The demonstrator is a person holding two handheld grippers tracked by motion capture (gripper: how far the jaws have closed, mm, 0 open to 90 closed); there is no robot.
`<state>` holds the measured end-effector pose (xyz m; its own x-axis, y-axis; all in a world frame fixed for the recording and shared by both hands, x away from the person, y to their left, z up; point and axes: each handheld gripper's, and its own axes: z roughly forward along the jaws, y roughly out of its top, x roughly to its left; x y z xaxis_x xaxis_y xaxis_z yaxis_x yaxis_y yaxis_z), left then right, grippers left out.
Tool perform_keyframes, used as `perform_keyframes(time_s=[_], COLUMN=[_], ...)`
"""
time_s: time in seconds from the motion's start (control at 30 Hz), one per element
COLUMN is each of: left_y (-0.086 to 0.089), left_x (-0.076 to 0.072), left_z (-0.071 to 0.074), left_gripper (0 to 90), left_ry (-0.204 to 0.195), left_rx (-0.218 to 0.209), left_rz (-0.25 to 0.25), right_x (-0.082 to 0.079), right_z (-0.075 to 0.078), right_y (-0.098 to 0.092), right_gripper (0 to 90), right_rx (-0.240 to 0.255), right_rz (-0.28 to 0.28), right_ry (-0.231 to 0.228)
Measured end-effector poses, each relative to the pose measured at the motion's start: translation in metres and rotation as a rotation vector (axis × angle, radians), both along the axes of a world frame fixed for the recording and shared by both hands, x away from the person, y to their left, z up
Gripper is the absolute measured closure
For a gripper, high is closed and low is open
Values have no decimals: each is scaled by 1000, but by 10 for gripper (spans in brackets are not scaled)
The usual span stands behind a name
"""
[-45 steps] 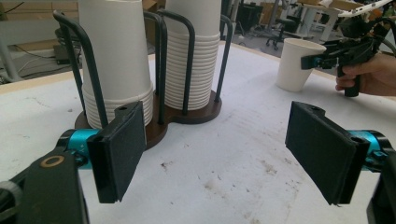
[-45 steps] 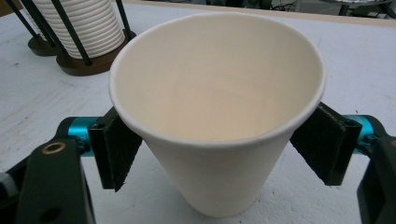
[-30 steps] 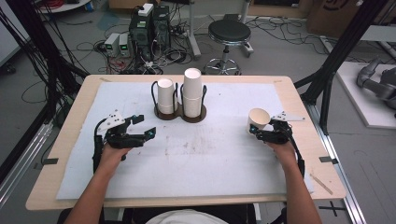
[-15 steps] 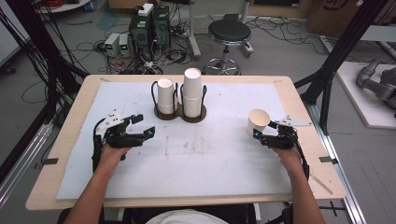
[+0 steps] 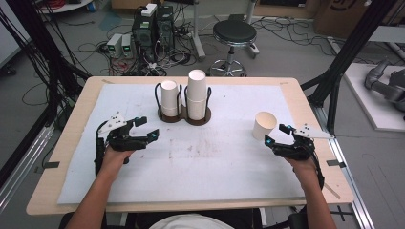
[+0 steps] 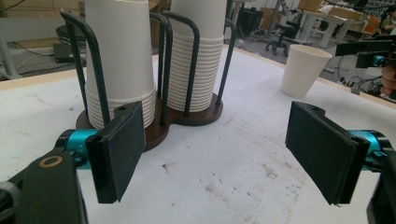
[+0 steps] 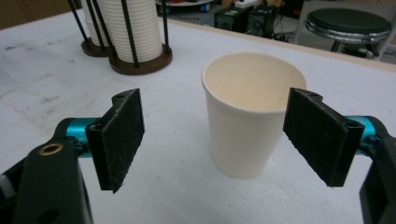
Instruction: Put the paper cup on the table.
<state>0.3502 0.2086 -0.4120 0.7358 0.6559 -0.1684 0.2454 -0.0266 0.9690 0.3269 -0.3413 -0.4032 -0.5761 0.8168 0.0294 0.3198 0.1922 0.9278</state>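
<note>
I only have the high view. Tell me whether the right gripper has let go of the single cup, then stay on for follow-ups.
Observer: It has. In the right gripper view the right gripper is open, both pads short of the single cup.
Operator: Report the cup's state.
Observer: Upright, mouth up, and empty inside.
Operator: Now the left gripper.
Observer: The left gripper is open and holds nothing; it faces the cup holder, whose two stacks sit rim-down.

Matt, seemingly paper cup point(image 7: 247, 116)
</note>
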Motion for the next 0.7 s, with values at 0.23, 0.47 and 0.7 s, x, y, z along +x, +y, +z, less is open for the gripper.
perform_keyframes(time_s=[0.23,0.47,0.7], left_y=[-1,0,-1], left_x=[-1,0,-2], left_z=[3,3,5], left_gripper=[193,194,193], left_ry=[-15,-23,-32], left_rx=[-28,-21,-23], left_rz=[-13,-3,-6], right_x=[-4,-9,-13], right_z=[12,21,26], right_y=[12,21,24], right_gripper=[210,210,210], right_rx=[32,63,57], right_rz=[67,117,131], right_ry=[-44,-67,-84])
